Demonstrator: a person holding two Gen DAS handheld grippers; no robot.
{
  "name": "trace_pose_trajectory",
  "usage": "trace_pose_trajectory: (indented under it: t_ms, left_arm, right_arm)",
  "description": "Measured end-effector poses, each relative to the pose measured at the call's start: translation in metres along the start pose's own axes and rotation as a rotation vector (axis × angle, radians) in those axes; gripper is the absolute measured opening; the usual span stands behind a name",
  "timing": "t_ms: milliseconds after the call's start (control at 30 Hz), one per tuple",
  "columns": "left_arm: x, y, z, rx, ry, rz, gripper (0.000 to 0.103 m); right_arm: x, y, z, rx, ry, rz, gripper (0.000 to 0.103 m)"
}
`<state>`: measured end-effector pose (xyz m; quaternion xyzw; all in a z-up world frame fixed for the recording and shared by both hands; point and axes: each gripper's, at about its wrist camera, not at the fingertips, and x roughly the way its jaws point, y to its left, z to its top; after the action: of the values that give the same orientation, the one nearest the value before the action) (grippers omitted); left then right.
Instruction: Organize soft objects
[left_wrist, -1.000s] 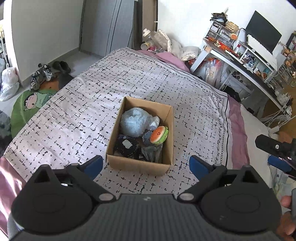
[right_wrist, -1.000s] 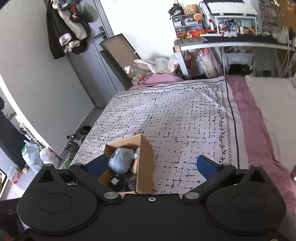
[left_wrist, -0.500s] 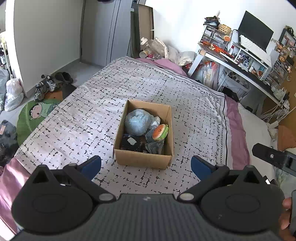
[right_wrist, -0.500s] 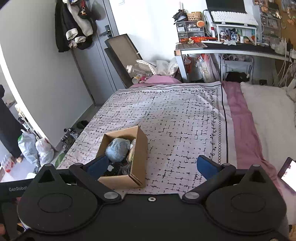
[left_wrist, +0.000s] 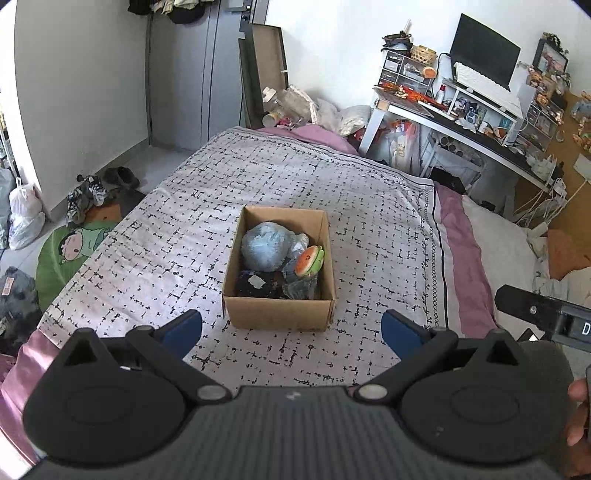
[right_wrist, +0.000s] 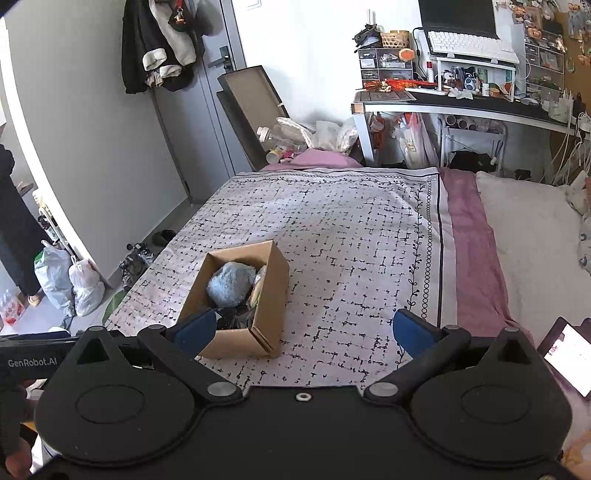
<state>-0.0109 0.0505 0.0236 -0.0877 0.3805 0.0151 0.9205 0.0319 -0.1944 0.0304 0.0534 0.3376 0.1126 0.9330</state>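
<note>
An open cardboard box (left_wrist: 275, 314) (right_wrist: 269, 291) stands on the patterned bedspread (left_wrist: 332, 177) (right_wrist: 332, 229). Inside lie a pale blue fluffy toy (left_wrist: 264, 245) (right_wrist: 229, 284), a watermelon-slice plush (left_wrist: 309, 260), a dark soft item (left_wrist: 258, 284) and a clear plastic wrap (left_wrist: 301, 290). My left gripper (left_wrist: 291, 330) is open and empty, held back from the box's near wall. My right gripper (right_wrist: 301, 328) is open and empty too, to the right of the box and above the bedspread. The right gripper's body (left_wrist: 543, 314) shows at the left wrist view's right edge.
A cluttered desk (right_wrist: 461, 101) with monitor and keyboard stands at the far right. Bottles and bags (right_wrist: 295, 136) pile at the bed's far end. Shoes (left_wrist: 88, 192), plastic bags (right_wrist: 70, 280) and a green mat (left_wrist: 66, 254) lie on the floor left. A lit phone (right_wrist: 565, 356) lies near right.
Both grippers have pulled back and risen from the box, so it looks smaller and farther. The box and its contents have stayed put. Both stay open.
</note>
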Motion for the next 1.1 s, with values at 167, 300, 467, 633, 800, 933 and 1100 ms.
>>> trace_pose_trajectory:
  t_ms: [167, 300, 467, 633, 800, 933, 1100]
  left_arm:
    - [-0.0017, -0.0037, -0.0024, 0.000, -0.005, 0.011, 0.102]
    - [-0.0025, -0.0064, -0.0044, 0.008, -0.004, 0.022, 0.102]
    - [-0.0017, -0.0086, -0.0058, 0.013, -0.004, 0.035, 0.102]
    - [-0.0003, -0.0095, -0.0080, 0.014, 0.002, 0.038, 0.102]
    - [0.0016, -0.0095, -0.0081, 0.011, 0.004, 0.037, 0.102]
    - [0.0013, -0.0098, -0.0081, 0.011, 0.003, 0.037, 0.102]
    - [0.0044, -0.0080, -0.0089, 0.002, 0.007, 0.047, 0.102]
  right_arm:
    - [-0.0018, -0.0022, -0.0023, -0.012, 0.008, 0.002, 0.103]
    - [-0.0021, -0.0029, -0.0045, -0.015, 0.014, 0.010, 0.103]
    - [-0.0011, -0.0043, -0.0052, -0.017, 0.016, 0.015, 0.103]
    - [-0.0001, -0.0060, -0.0071, -0.013, 0.021, 0.015, 0.103]
    - [-0.0006, -0.0065, -0.0073, -0.009, 0.024, 0.014, 0.103]
    - [0.0001, -0.0064, -0.0080, -0.009, 0.026, 0.010, 0.103]
    - [0.0004, -0.0064, -0.0080, -0.008, 0.033, 0.017, 0.103]
